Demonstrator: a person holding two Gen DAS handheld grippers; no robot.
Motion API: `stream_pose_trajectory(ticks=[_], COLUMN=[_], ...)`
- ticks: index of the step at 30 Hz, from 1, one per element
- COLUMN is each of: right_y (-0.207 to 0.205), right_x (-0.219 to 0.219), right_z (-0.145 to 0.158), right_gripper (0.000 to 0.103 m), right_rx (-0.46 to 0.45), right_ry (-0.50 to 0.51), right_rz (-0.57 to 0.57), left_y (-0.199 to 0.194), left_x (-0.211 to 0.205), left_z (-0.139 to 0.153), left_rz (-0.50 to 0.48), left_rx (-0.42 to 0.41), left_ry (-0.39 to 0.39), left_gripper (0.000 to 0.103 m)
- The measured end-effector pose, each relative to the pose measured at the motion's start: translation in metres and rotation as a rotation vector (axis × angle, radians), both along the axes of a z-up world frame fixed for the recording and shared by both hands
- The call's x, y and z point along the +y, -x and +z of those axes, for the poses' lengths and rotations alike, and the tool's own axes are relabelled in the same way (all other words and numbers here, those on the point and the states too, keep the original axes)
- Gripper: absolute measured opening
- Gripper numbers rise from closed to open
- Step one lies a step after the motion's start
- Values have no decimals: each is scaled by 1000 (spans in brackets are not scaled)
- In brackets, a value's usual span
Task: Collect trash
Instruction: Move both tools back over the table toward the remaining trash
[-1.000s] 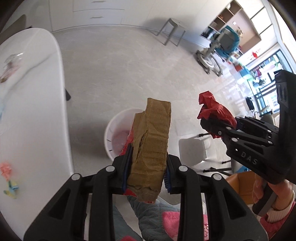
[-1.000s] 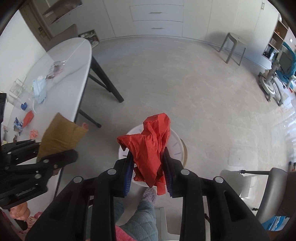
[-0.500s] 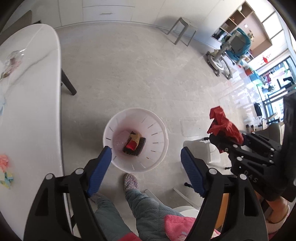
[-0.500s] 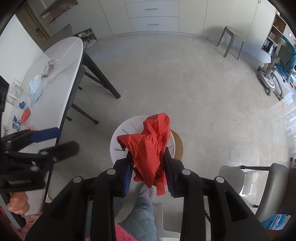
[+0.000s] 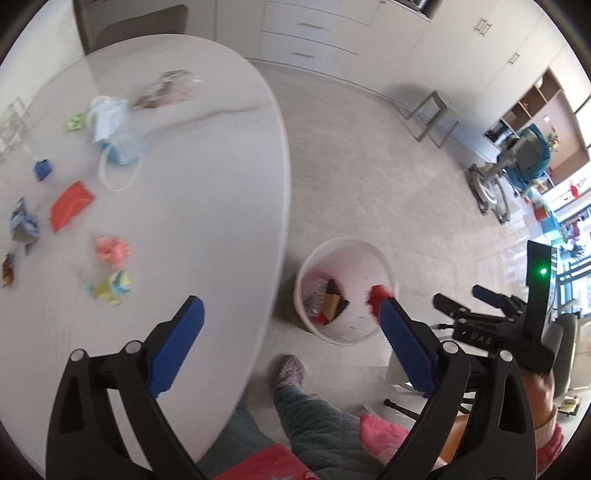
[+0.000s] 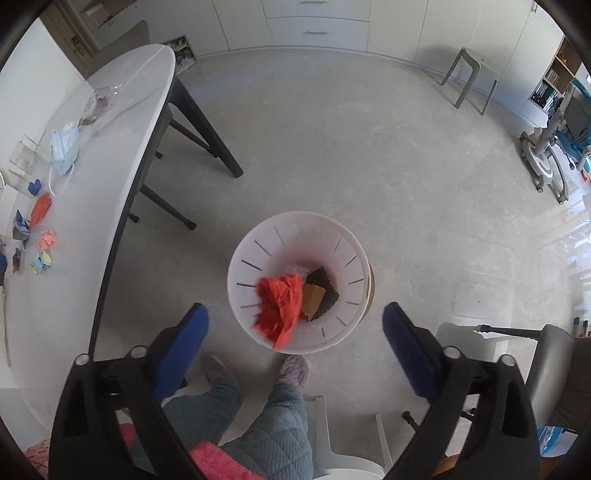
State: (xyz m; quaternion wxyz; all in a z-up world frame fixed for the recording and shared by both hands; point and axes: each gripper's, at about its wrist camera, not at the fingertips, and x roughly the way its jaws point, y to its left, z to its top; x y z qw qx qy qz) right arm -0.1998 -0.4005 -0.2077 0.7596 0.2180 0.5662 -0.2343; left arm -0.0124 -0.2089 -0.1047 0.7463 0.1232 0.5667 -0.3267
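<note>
left wrist view, close up: the left gripper (image 5: 291,321) has its blue pads (image 5: 177,347) far apart, the jaws are opening, and nothing is between them. below them are the person's legs (image 5: 306,424) in grey padded trousers and a slipper (image 5: 290,371) on the floor. a bit further is the white bin (image 5: 384,266), standing on the floor just beside the table (image 5: 207,206). in the bin lie a brown card piece (image 5: 332,304) and something dark. the red bag (image 5: 376,295) shows at the bin's near side, partly hidden by the right-hand pad. the right gripper (image 5: 469,299) is off to the right, its jaws apart. on the table, still to be picked up, are a yellow and blue scrap (image 5: 110,288), a pink scrap (image 5: 112,251), a red packet (image 5: 70,208), a small blue bit (image 5: 43,169) and a face mask (image 5: 116,140). at the far end is a clear wrapper (image 5: 168,88).

right wrist view: the right gripper (image 6: 295,332) is above the bin (image 6: 343,254), its pads (image 6: 410,350) wide and the jaws opening. the red bag (image 6: 279,306) is free of the pads, blurred, over the bin's near rim. i cannot tell if it has landed. the card (image 6: 314,297) lies inside beside it. far off are a stool (image 6: 469,79) and white drawers (image 6: 317,26).
</note>
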Motion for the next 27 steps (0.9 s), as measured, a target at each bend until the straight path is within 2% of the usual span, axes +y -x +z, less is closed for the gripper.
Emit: stream_pose_trajectory(ticks=[5, 13, 19, 27], right_y=[-24, -77, -118, -160], right_x=[19, 72, 121, 190], right_z=[20, 48, 50, 44], right_gripper=[101, 101, 101, 101], right_rx=[-51, -127, -136, -140], right_ry=[4, -3, -24, -47], right_rz=[23, 151, 272, 409], left_y=[-16, -45, -57, -73], left_x=[57, 143, 196, 246], left_z=[7, 10, 8, 4], left_rz=[92, 269, 375, 439], left_rx=[-47, -50, -48, -49], left_ry=[-26, -20, -17, -31], left_gripper=[93, 95, 95, 95])
